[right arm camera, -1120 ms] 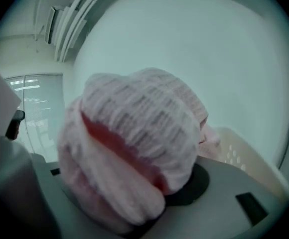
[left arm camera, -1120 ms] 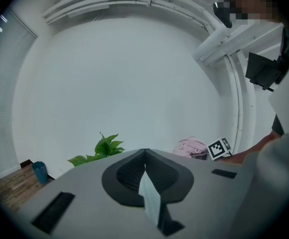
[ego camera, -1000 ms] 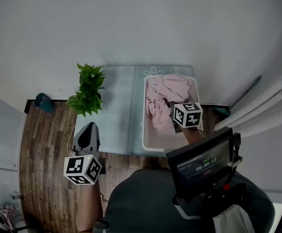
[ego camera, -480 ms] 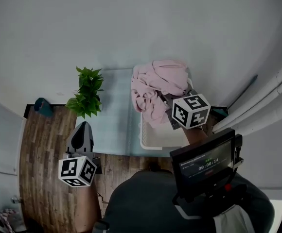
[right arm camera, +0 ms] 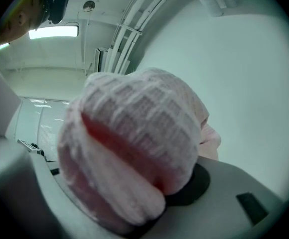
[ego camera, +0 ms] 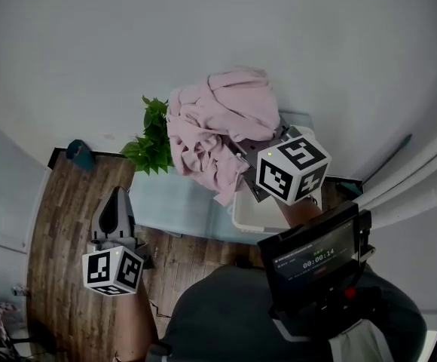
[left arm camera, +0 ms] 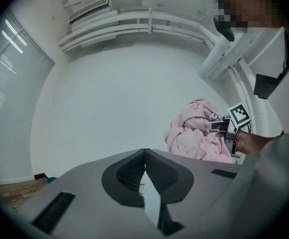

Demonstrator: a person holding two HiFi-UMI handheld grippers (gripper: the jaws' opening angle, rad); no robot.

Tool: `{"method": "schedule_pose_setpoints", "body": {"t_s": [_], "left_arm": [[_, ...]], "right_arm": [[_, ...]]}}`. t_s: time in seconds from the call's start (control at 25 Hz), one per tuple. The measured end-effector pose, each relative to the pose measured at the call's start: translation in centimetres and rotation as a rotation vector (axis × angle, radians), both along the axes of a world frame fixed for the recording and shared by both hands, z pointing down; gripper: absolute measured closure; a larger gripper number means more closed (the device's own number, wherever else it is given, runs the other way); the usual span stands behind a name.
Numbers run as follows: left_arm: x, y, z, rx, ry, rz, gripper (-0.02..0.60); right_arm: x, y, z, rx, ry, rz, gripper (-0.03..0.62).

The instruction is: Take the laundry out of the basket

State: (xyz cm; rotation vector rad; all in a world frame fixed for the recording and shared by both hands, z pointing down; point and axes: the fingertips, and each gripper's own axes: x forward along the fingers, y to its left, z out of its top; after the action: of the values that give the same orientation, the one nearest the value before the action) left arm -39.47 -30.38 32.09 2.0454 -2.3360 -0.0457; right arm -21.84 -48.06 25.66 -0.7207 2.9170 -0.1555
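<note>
A bundle of pink laundry (ego camera: 217,127) hangs in the air above the light blue table (ego camera: 177,194), with my right gripper (ego camera: 242,155) shut on it from the right. In the right gripper view the pink waffle-knit cloth (right arm camera: 132,153) fills the space between the jaws of that gripper (right arm camera: 157,200). The white basket (ego camera: 258,216) stands on the table below the marker cube, mostly hidden by it. My left gripper (ego camera: 117,208) is out to the left over the wooden floor, shut and holding nothing. In the left gripper view its pads (left arm camera: 134,171) meet, and the laundry (left arm camera: 197,136) shows off to the right.
A green potted plant (ego camera: 151,142) stands at the table's left end, just behind the hanging cloth. A teal object (ego camera: 77,151) lies on the wooden floor (ego camera: 60,225). White pipes (ego camera: 422,173) run along the wall at right. A small screen (ego camera: 316,255) sits at the person's chest.
The right gripper has risen and moved left, lifting the pink laundry out of the basket into the air. The left gripper has drifted a little up and to the left, still shut.
</note>
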Motion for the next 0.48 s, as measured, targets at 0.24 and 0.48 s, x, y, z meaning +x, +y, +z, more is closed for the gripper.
{"method": "schedule_pose_setpoints", "body": {"t_s": [0.24, 0.48], "left_arm": [[4.5, -2.9, 2.6, -0.008, -0.07, -0.14, 0.572], [-0.5, 3.7, -0.4, -0.008, -0.046, -0.263, 0.572]], "right_arm": [[1.5, -3.7, 4.1, -0.017, -0.049, -0.17, 0.345], [-6.2, 2.6, -0.1, 0.009, -0.046, -0.309, 0.344]]}}
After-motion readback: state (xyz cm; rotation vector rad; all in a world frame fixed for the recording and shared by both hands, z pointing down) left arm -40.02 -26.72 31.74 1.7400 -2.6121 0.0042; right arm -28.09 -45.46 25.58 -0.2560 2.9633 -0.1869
